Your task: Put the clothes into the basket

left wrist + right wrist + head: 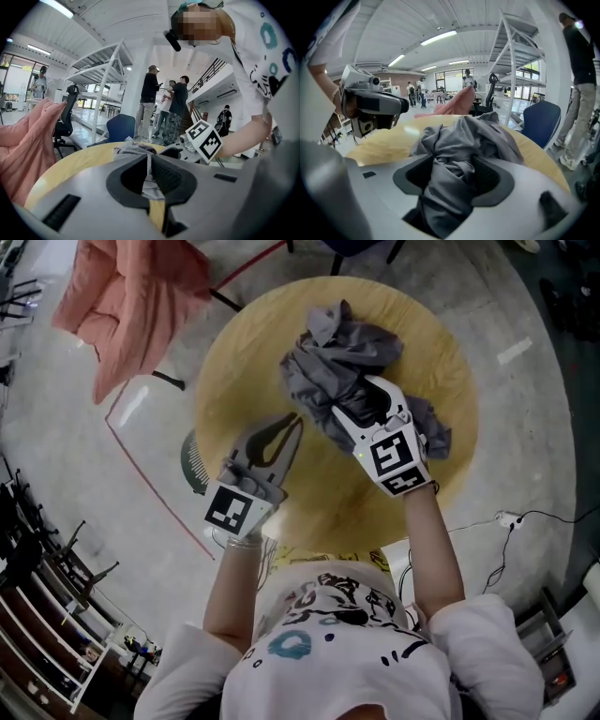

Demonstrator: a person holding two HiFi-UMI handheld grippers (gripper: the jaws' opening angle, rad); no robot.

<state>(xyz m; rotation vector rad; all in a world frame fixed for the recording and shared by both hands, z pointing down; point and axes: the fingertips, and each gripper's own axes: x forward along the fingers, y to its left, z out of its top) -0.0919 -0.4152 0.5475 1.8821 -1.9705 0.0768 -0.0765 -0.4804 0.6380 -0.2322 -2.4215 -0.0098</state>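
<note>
A crumpled grey garment (pixel 342 352) lies on the round wooden table (pixel 244 362). My right gripper (pixel 361 404) is down on its near side with the jaws spread wide. In the right gripper view a bunched fold of the garment (pixel 459 136) fills the space between the jaws of the right gripper (pixel 454 161), which are not clamped on it. My left gripper (pixel 298 420) hovers beside the garment's left edge, fingertips together and nothing in them. From the left gripper (pixel 149 157) the garment (pixel 131 149) shows just beyond the tips.
A pink garment (pixel 131 296) hangs past the table's far left. A dark green slatted thing (pixel 192 465) sits on the floor, partly under the table's left edge. A blue chair (pixel 119 129) and standing people (pixel 159 108) are beyond the table. A cable (pixel 525 517) lies right.
</note>
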